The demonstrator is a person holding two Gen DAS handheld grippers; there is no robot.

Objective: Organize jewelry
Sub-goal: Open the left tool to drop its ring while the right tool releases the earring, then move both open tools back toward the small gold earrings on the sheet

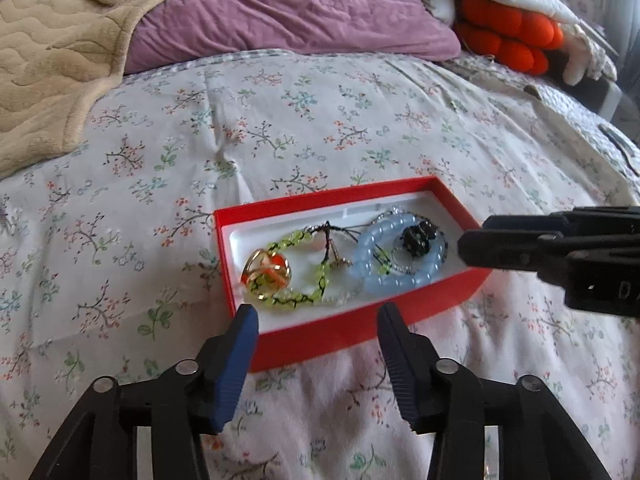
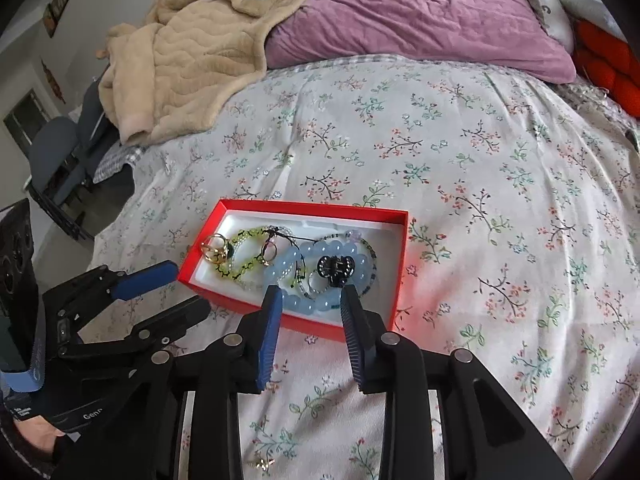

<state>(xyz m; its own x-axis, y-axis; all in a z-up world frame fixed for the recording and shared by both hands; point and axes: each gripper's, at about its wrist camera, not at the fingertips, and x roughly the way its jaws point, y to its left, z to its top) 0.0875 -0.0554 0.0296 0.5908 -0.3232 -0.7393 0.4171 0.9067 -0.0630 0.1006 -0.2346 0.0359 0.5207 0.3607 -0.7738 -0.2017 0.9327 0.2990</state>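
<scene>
A red box [image 1: 320,340] [image 2: 304,210] with a white lining lies on the floral bedspread. Inside it are a yellow-green bead bracelet [image 1: 292,302] [image 2: 244,268], a pale blue bead bracelet [image 1: 384,280] [image 2: 292,300], a small black clip [image 1: 416,240] [image 2: 336,266] and a gold ring with an orange stone [image 1: 266,274]. My left gripper [image 1: 318,312] [image 2: 192,286] stands open at the box's near left corner, with nothing between its fingers. My right gripper [image 2: 311,291] [image 1: 474,236] is open just above the box's near rim, by the blue bracelet, and its pads touch nothing.
A beige blanket [image 2: 188,60] and a purple pillow [image 2: 420,12] lie at the head of the bed, with orange cushions [image 1: 508,32] to the right. A small gold piece [image 2: 262,464] rests on the bedspread near me. The bed's left edge drops toward a dark chair [image 2: 60,152].
</scene>
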